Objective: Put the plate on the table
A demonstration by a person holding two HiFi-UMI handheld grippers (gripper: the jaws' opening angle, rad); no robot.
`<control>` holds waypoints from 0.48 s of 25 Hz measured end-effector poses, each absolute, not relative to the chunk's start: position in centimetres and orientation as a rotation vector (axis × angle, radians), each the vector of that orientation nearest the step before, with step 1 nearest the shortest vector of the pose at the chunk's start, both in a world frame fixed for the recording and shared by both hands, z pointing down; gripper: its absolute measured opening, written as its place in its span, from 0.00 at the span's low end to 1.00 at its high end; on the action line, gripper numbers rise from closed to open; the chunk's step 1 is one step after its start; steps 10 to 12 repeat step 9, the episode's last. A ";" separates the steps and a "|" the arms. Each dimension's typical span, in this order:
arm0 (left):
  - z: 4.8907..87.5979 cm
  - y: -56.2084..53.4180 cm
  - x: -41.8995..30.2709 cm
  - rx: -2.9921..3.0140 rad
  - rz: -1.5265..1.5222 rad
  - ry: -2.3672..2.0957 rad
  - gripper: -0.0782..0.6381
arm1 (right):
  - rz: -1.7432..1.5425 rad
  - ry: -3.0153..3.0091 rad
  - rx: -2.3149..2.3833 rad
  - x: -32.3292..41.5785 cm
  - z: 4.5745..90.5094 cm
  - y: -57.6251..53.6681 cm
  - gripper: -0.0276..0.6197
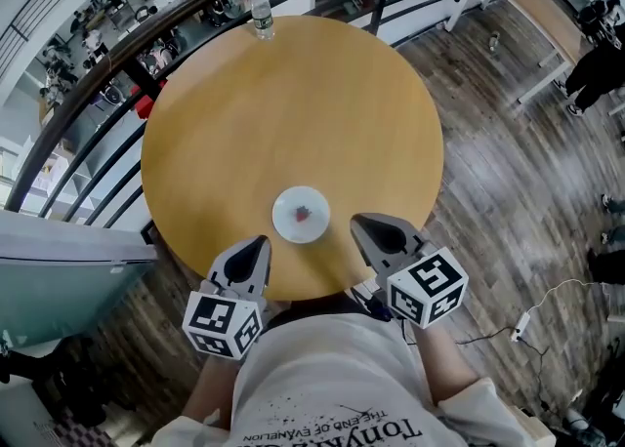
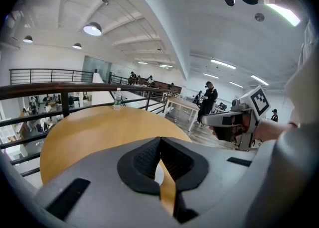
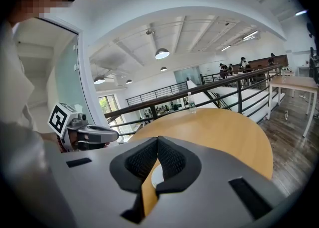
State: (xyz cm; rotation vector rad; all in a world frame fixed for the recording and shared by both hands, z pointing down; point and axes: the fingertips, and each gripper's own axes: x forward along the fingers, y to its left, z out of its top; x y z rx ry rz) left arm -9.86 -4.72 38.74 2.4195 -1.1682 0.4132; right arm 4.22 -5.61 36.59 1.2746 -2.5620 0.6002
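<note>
A small white plate [image 1: 301,214] with a red spot at its middle lies flat on the round wooden table [image 1: 293,103], close to the near edge. My left gripper [image 1: 259,240] is just left of the plate at the table's rim, shut with nothing held. To the plate's right is my right gripper [image 1: 357,223], also shut and empty. In the left gripper view the pads [image 2: 149,157] meet, and a sliver of the plate [image 2: 158,174] shows below them. The right gripper view shows the same: closed pads [image 3: 169,160] and a bit of plate [image 3: 157,176].
A water bottle [image 1: 262,16] stands at the table's far edge, by a dark railing [image 1: 117,55] that curves round the far side. Wooden floor [image 1: 508,162] lies to the right, with a long table [image 1: 532,1] and people beyond it.
</note>
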 end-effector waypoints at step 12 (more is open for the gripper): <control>39.2 -4.7 -9.2 2.410 0.426 -1.157 0.14 | 0.624 -2.557 1.277 4.8 37.2 -5.4 0.08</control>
